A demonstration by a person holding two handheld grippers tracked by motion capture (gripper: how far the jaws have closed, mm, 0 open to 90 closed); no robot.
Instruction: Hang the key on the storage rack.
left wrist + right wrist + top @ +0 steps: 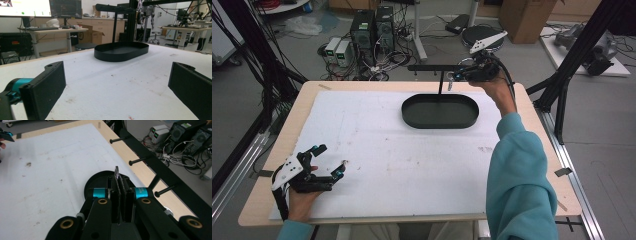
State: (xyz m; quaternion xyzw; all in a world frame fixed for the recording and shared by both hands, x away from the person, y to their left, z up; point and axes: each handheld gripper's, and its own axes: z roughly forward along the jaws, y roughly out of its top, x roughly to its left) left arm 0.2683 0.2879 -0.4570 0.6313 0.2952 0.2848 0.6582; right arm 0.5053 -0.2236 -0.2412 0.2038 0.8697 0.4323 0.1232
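Note:
A black oval tray (439, 125) sits at the back middle of the white board, and a post rises from it to a horizontal black bar (432, 67) with short pegs (138, 161). My right gripper (454, 76) is held up at the bar's right end, shut on a small thin flat piece (116, 171) that sticks out past the fingertips; what the piece is cannot be told. The right gripper (121, 178) hovers over the tray (100, 176), left of the bar (150, 162). My left gripper (331, 157) rests near the front left corner, wide open and empty (116, 72), facing the tray (117, 58).
The white board (377, 150) lies on a wooden table (532, 150). Computers and cables (372, 30) sit on the floor beyond the far edge. Black frame posts (562, 85) stand at the right. A teal sleeve (519, 180) crosses the front right.

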